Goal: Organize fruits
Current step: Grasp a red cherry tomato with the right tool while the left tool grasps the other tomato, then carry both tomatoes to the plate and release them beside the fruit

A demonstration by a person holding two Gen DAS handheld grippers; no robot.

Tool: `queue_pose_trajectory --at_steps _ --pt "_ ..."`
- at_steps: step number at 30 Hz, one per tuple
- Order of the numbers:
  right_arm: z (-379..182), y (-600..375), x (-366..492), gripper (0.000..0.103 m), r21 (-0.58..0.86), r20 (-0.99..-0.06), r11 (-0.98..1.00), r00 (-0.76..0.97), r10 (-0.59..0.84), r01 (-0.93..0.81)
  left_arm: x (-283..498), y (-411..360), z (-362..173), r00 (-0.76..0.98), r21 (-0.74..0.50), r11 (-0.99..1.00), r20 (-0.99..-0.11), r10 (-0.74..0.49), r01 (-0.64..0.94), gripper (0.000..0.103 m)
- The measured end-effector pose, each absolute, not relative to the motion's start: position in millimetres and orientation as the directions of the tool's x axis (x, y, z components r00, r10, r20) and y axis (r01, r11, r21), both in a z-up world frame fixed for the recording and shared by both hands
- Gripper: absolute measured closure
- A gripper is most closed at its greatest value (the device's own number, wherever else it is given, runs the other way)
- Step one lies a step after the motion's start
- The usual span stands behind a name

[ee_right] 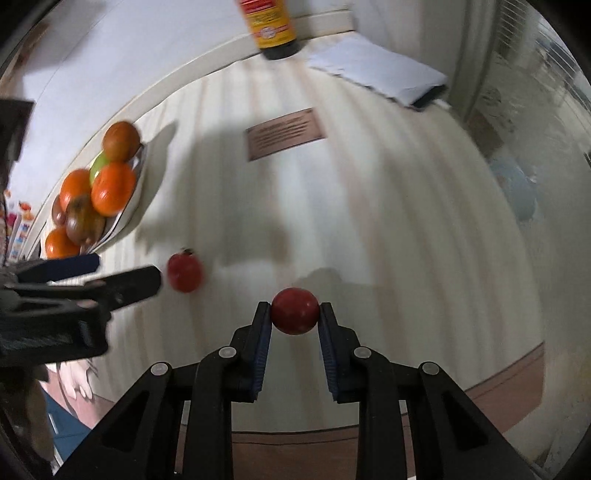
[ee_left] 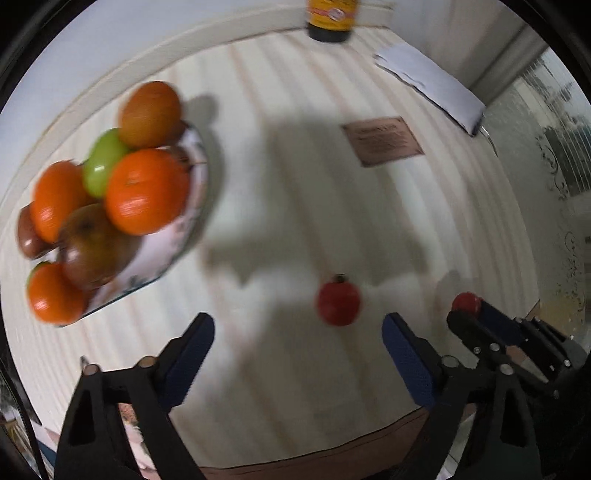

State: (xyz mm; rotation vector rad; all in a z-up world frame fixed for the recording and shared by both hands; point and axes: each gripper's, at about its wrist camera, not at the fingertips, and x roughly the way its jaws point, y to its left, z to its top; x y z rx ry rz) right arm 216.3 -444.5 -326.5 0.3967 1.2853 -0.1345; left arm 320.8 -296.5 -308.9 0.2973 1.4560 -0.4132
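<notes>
A plate (ee_left: pixel 177 236) at the left holds several fruits: oranges (ee_left: pixel 147 190), a green apple (ee_left: pixel 101 166) and brownish fruits; it also shows in the right wrist view (ee_right: pixel 122 218). A red tomato (ee_left: pixel 339 303) with a stem lies on the striped table, also seen in the right wrist view (ee_right: pixel 184 272). My left gripper (ee_left: pixel 298 332) is open and empty, just short of that tomato. My right gripper (ee_right: pixel 294 314) is shut on a second red tomato (ee_right: pixel 294 311), which also shows in the left wrist view (ee_left: pixel 466 302).
A dark bottle with a yellow label (ee_right: pixel 271 29) stands at the back. A white envelope (ee_right: pixel 380 70) lies at the back right and a brown card (ee_right: pixel 286 133) in the middle. The table's brown front edge (ee_right: pixel 498 398) runs below my grippers.
</notes>
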Motion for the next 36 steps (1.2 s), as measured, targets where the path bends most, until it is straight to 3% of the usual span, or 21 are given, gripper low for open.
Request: queue_pose_trajectory --at_steps 5,14,27,36 --pt "-329 -468 209 0.075 0.211 -0.954 0.909 0.279 0.111 0.36 320 -317 -325 0.006 -0.086 0.873 -0.995 -0.102 0.48 0.042" --pt "-333 -471 208 0.075 0.22 -0.954 0.896 0.276 0.116 0.385 313 -330 -341 -0.034 -0.088 0.865 -0.996 -0.082 0.494 0.075" --pt "-316 -469 212 0.075 0.222 -0.946 0.901 0.307 0.106 0.371 313 -299 -333 -0.015 -0.133 0.886 -0.99 -0.141 0.445 0.076" --pt "-285 -446 223 0.075 0.277 -0.917 0.913 0.367 0.157 0.3 330 -245 -281 0.051 -0.207 0.91 -0.969 -0.241 0.36 0.076"
